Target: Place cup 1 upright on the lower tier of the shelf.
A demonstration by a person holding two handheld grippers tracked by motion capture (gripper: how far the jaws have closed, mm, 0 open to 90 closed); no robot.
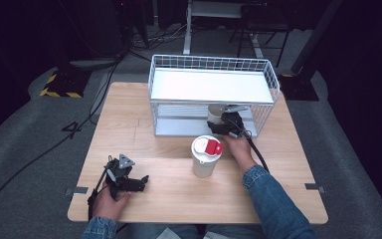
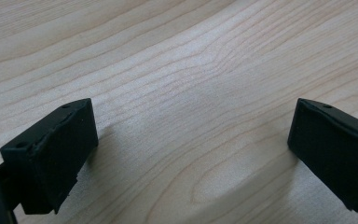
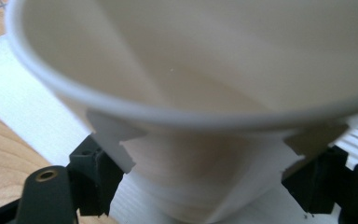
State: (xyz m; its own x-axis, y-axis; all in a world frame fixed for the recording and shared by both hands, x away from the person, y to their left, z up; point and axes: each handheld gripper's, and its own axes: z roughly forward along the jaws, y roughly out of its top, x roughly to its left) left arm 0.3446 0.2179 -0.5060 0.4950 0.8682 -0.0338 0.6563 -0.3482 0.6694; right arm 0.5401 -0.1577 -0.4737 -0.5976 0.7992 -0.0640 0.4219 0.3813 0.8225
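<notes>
cup in rack lower tier | lidded cup before rack

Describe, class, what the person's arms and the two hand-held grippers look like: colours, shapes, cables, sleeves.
Both forearms wear blue denim sleeves. The left gripper is black, with a grey three-cornered plate on top; its jaws end in blocky black pads with small screw holes. The right gripper is black too, and a thick black cable trails from it back along the hand.

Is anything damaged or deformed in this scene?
Yes. The white cup held by the right gripper at the wire rack looks squeezed: its wall shows creases between the jaws.
</notes>
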